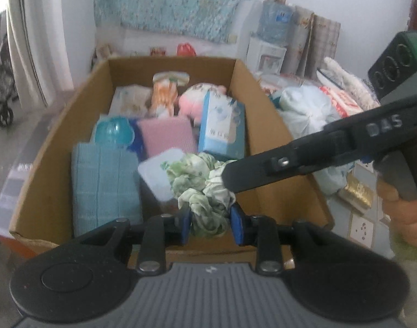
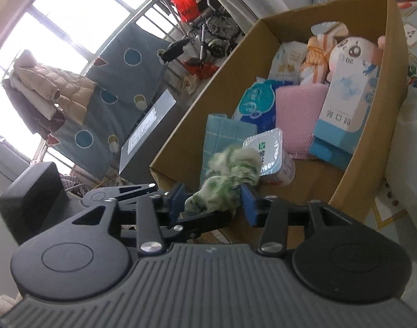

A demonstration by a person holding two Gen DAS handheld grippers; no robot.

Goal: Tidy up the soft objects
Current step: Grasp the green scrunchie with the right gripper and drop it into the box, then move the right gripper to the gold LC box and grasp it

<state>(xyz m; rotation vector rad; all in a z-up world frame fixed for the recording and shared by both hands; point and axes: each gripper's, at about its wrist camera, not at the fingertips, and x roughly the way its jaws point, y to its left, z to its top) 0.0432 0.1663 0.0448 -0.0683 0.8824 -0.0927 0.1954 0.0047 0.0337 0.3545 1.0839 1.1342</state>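
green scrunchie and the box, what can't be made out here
- Green scrunchie: motion-blurred in both wrist views; whether the right tool pinches it is unclear.
- Left tool: grip contact hidden by fabric.
- Cardboard box: floor covered by contents; its near wall is hidden behind the tool body in the left view.

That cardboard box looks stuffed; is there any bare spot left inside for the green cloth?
The green cloth could go on the bare floor of the box, bordered by the yogurt cup, blue carton and near wall. Elsewhere it is crowded.

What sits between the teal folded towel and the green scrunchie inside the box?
A sealed plastic cup with a white foil lid sits between towel and scrunchie, clearest in the left wrist view.
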